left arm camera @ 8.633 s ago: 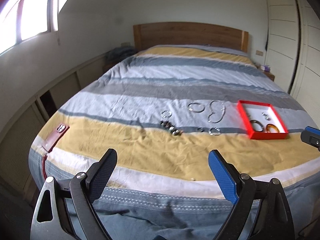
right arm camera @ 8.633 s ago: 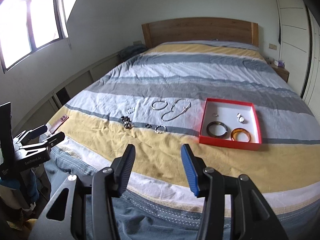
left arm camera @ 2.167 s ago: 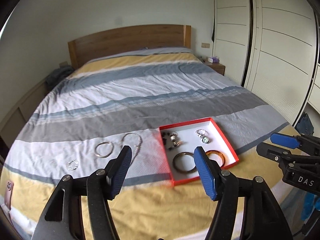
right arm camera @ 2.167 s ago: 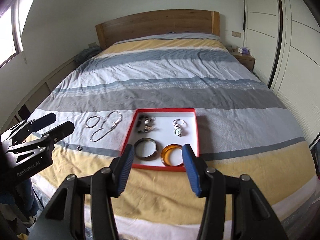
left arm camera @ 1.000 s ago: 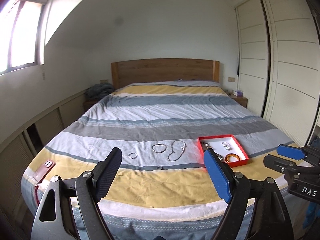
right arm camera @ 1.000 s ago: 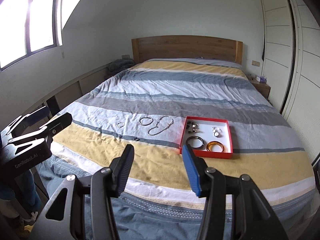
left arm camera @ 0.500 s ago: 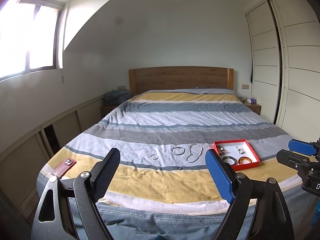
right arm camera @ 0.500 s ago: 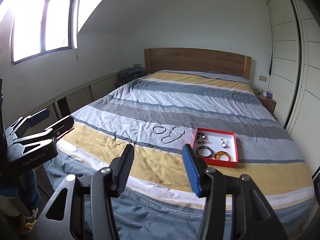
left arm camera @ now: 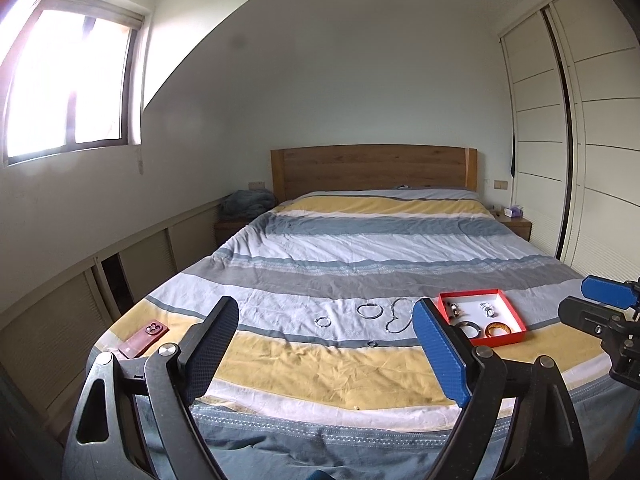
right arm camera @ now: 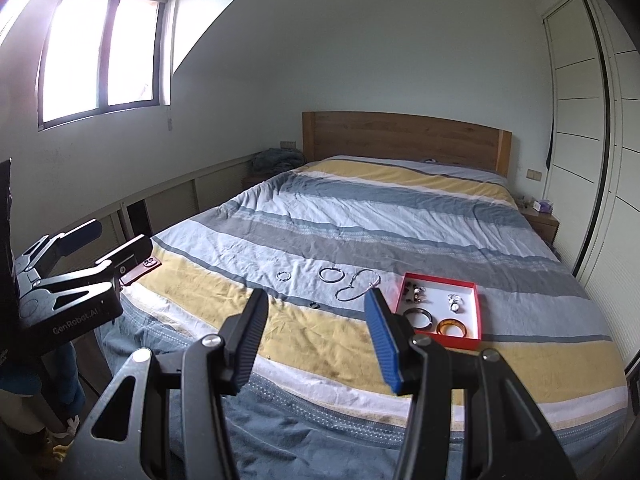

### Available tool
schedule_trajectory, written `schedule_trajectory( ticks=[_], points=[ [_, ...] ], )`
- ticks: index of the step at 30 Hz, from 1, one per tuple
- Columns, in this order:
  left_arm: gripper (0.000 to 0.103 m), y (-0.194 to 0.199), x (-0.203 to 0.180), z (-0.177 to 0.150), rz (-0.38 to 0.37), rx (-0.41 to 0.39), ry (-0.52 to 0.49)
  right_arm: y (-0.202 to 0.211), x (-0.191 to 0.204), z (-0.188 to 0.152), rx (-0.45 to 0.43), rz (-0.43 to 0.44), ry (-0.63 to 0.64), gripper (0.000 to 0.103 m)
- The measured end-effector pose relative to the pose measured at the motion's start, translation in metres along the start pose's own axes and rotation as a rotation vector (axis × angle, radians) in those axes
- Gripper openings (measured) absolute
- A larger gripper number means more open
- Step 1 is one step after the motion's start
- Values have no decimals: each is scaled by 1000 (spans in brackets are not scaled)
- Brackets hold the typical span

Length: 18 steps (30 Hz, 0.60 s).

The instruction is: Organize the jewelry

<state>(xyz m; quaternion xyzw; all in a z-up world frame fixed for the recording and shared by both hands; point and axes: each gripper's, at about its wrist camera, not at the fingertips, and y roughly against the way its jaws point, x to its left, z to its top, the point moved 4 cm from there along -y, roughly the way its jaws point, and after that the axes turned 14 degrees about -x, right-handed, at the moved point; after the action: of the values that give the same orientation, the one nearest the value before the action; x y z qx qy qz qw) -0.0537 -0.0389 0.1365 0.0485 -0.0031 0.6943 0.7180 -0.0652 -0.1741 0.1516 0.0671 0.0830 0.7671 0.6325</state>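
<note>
At the foot of a striped bed (left arm camera: pixel 360 264), the left gripper (left arm camera: pixel 324 344) and right gripper (right arm camera: pixel 316 328) hover wide open and empty, with loose jewelry (right arm camera: pixel 352 286) lying beside a red tray (right arm camera: pixel 476 308) holding bangles.

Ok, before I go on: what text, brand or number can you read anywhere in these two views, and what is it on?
"GenRobot.AI": white lettering on the black body of the left tool, seen in the right wrist view.
Right tool: no lettering shows on it in the left wrist view.
Small purple box on the wooden nightstand: any print too small to read.
Nothing else legible.
</note>
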Motion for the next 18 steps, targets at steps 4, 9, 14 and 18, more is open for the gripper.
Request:
schedule_trajectory(
  ticks=[4, 9, 14, 18],
  points=[
    [88, -6, 3, -3, 11, 2, -3, -5, 1, -3, 11, 2, 2, 48],
    [88, -17, 8, -12, 20, 29, 15, -18, 3, -9, 37, 10, 1, 48],
    [88, -36, 11, -28, 21, 84, 21, -35, 3, -18, 75, 18, -8, 48],
    [88, -51, 12, -40, 27, 125, 21, -52, 0, -28, 107, 25, -25, 48]
  ],
)
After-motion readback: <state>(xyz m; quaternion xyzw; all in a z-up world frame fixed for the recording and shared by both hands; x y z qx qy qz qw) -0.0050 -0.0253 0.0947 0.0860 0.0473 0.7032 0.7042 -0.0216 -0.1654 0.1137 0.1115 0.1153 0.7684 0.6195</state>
